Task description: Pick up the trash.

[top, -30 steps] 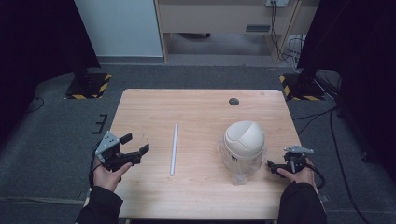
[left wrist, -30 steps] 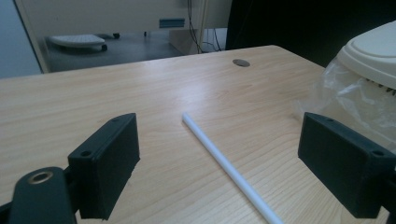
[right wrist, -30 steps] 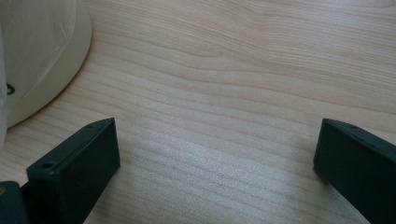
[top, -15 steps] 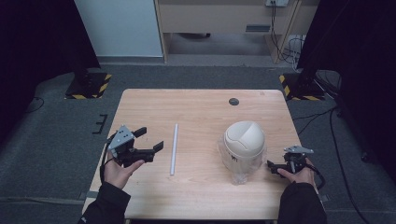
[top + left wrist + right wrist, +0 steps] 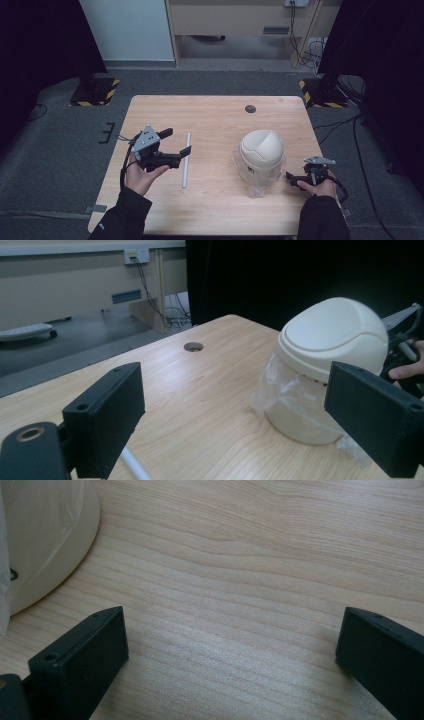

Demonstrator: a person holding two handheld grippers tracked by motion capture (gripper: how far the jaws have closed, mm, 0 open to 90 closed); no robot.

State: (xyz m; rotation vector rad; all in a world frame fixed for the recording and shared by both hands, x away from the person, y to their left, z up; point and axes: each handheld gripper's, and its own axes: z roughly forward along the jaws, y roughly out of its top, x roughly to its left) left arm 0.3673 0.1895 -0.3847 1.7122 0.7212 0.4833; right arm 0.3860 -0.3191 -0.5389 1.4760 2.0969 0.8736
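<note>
Reaching: left tongs (image 5: 176, 143) spread wide, empty, straddling the thin white plastic rod (image 5: 186, 160); right tongs (image 5: 291, 178) also spread beside the cream domed bin (image 5: 261, 152) on the worktop (image 5: 215, 120); likely next: closing on rod.

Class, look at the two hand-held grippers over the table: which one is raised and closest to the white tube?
The left hand-held gripper, held up with open jaws right beside the white tube. The right hand-held gripper sits low past the bin, far from the tube.

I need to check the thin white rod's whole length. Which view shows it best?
The high view: the white rod lies full length on the table, by the open left gripper. The left gripper view catches one end beneath its jaw.
</note>
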